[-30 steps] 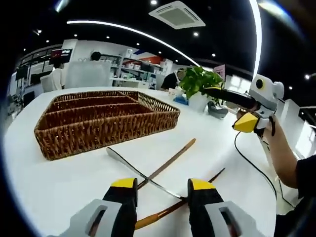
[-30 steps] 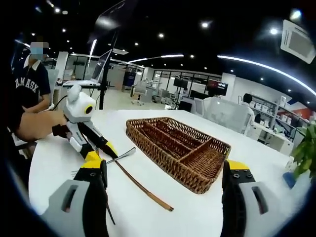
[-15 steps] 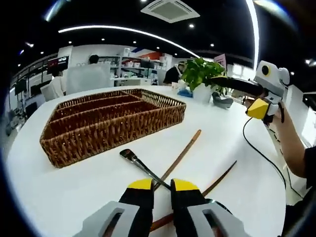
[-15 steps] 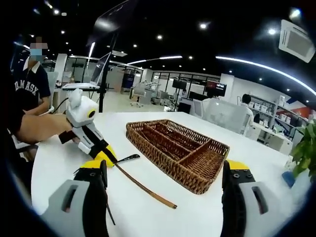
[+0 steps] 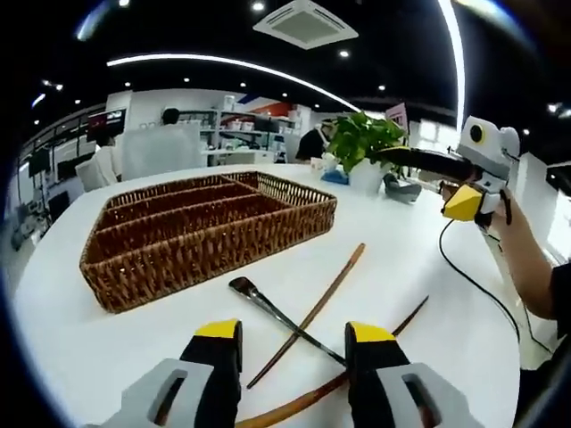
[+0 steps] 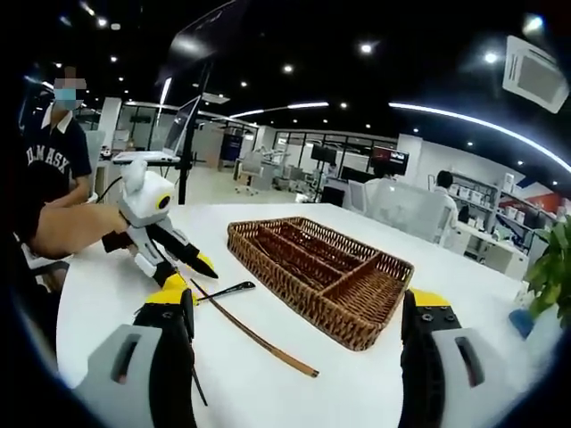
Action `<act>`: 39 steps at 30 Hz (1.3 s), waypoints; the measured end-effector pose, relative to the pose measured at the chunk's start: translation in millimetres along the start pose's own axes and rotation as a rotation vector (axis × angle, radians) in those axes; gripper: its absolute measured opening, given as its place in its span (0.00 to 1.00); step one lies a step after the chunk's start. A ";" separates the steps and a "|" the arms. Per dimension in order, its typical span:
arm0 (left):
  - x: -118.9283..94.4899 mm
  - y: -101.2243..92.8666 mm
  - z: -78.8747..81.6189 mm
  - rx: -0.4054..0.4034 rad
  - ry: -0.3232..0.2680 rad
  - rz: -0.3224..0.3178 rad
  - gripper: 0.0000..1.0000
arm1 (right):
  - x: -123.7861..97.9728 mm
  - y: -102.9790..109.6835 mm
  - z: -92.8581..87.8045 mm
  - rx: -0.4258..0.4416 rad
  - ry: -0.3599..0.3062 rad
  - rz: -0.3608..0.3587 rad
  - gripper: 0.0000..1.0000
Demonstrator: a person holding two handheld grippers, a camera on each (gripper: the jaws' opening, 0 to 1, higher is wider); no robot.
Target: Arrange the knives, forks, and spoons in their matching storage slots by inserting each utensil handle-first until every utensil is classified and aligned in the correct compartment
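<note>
White table [image 5: 107,330], wicker tray [image 5: 205,218], crossed utensils [image 5: 308,316], possibly spoons, left tool [image 5: 293,343] open.

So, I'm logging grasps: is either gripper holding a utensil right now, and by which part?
Nothing is held. The left gripper is open above the crossed utensils on the table; the right gripper is open too, with nothing between its jaws.
</note>
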State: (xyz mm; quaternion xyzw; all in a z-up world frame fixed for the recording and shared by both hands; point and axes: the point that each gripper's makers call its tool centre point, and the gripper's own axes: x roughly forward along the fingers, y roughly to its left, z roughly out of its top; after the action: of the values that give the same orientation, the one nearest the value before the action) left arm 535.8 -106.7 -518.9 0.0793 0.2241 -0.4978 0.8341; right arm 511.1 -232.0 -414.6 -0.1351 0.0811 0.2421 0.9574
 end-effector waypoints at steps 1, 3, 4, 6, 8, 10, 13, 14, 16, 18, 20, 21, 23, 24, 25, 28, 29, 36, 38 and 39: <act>1.5 -3.6 -0.8 0.015 0.004 -0.004 0.48 | 0.9 0.8 -2.5 0.010 -0.004 0.001 0.99; 6.3 -6.0 -3.7 0.028 0.016 -0.009 0.46 | 3.3 2.9 -8.3 0.030 -0.006 0.004 0.99; 8.2 -6.5 -5.9 0.031 0.024 -0.010 0.43 | 4.8 4.6 -11.6 0.039 -0.008 0.008 0.99; 11.3 -5.7 -9.4 0.015 0.034 -0.015 0.35 | 8.7 9.3 -20.6 0.058 -0.005 0.025 0.99; 15.0 -1.2 -7.8 0.035 0.023 0.019 0.27 | 12.0 10.0 -25.8 0.075 -0.014 0.034 1.00; 14.3 -1.7 -6.1 0.042 0.026 0.019 0.22 | 13.5 10.7 -25.9 0.086 -0.031 0.043 1.00; 12.3 -2.1 -5.7 0.046 0.030 0.014 0.17 | 17.1 1.0 -24.9 0.091 -0.047 0.029 1.00; 11.9 -1.4 -6.2 0.043 0.030 0.015 0.14 | 18.8 -3.9 -22.2 0.107 -0.067 0.025 1.00; 11.9 0.1 -5.8 0.058 0.020 0.030 0.09 | 20.1 -11.0 -17.1 0.107 -0.127 0.016 1.00; 11.6 0.1 -4.6 0.039 0.019 0.029 0.09 | 19.5 -17.3 -26.4 0.138 -0.138 0.006 1.00; 10.2 1.2 -3.9 0.037 0.008 0.029 0.08 | 19.3 -18.4 -34.3 0.209 -0.163 0.031 1.00; 9.9 2.3 -3.3 0.020 0.000 0.029 0.08 | 19.3 -18.6 -39.9 0.231 -0.147 0.038 1.00; 9.1 3.4 -3.1 0.012 -0.002 0.029 0.07 | 17.3 -16.3 -43.1 0.193 -0.120 0.023 1.00; 8.9 3.2 -2.5 0.014 -0.002 0.027 0.06 | 16.5 -17.2 -40.7 0.170 -0.133 0.016 1.00; 8.7 2.2 -2.0 0.014 0.000 0.022 0.03 | 15.9 -16.3 -40.0 0.169 -0.132 0.016 1.00; 11.6 -0.2 -4.4 0.040 0.010 0.014 0.02 | 15.0 -15.6 -37.9 0.176 -0.134 0.018 1.00; 11.6 -1.7 -2.5 0.051 0.004 0.002 0.02 | 14.9 -15.2 -36.5 0.176 -0.139 0.020 1.00; -3.7 -3.2 4.7 0.129 0.011 -0.030 0.01 | 18.3 -3.9 -40.4 0.145 -0.115 0.042 1.00; -11.5 -4.2 10.9 0.155 -0.006 -0.072 0.01 | 19.2 -2.4 -40.7 0.140 -0.113 0.047 1.00; -12.5 -3.8 12.4 0.168 -0.012 -0.075 0.01 | 19.2 -1.8 -40.3 0.141 -0.115 0.052 1.00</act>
State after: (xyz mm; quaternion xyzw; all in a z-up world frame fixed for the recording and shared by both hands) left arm 531.1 -103.1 -501.8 0.1375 0.1792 -0.5464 0.8065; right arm 525.1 -237.0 -456.7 -0.0508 0.0462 0.2678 0.9610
